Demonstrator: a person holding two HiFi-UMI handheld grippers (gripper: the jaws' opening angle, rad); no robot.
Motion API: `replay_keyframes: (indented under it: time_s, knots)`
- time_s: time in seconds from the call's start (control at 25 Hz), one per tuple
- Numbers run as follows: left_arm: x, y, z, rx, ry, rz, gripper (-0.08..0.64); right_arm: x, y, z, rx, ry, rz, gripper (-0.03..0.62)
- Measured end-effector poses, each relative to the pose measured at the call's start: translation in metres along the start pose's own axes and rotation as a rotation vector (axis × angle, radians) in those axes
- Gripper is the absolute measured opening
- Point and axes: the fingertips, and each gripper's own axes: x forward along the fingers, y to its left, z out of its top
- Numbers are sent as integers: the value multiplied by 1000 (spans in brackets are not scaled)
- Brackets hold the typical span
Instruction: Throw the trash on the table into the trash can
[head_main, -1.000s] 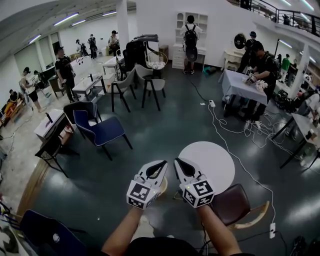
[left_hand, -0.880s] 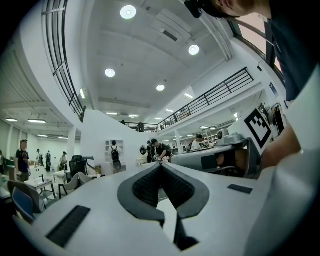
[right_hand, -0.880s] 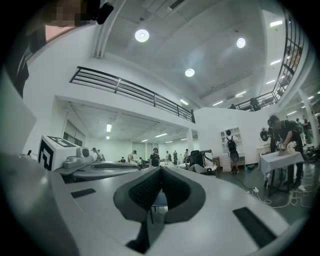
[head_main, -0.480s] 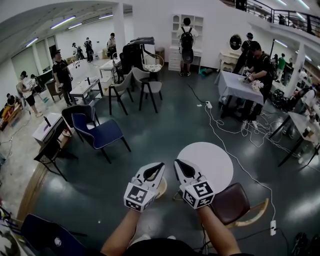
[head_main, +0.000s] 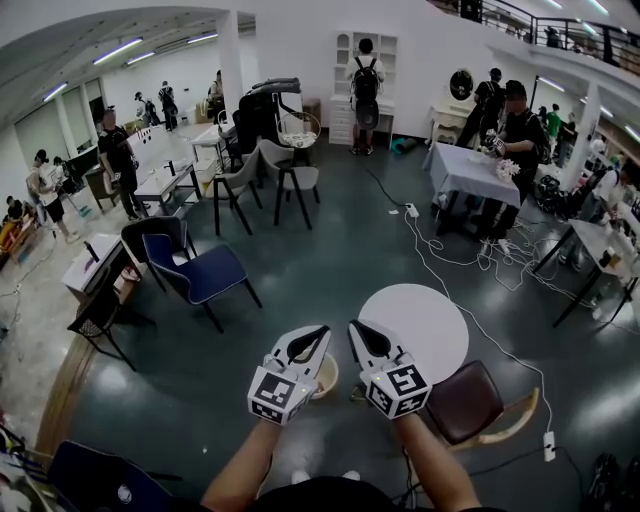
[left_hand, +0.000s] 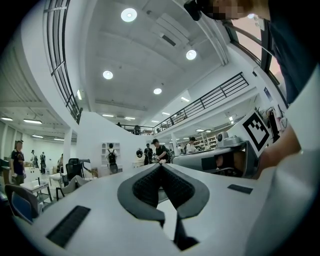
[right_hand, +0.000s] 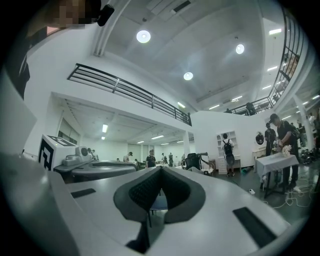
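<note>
Both sets of jaws are pinched right together with nothing between them. On the left gripper (left_hand: 160, 167) and the right gripper (right_hand: 160, 169) alike, the dark dimpled pads meet at the tips inside smooth white plastic shells.

From the head view the left gripper (head_main: 322, 330) and right gripper (head_main: 352, 326) are held side by side over the glossy dark floor (head_main: 300, 250), each with its black-and-white marker cube toward the person.

The trash can (head_main: 326, 378) (a small round cream bin, as far as I can tell) sits on the floor at 6 o'clock from the left jaws, half hidden by that gripper. The round white surface (head_main: 415, 322) is at 2 o'clock from the right gripper, smooth-topped. A brown padded chair (head_main: 462, 400) with a curved wooden arm is at 5 o'clock from it, and a blue chair (head_main: 205, 270) is at 10 o'clock from the grippers.
</note>
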Motion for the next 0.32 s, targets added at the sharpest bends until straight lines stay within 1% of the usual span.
replay_keyframes:
  time_s: [0.32]
  knots:
    - [-21,-1,-4,-10,-10,-11,14,-6,17,-3,-1,-1,-21,18]
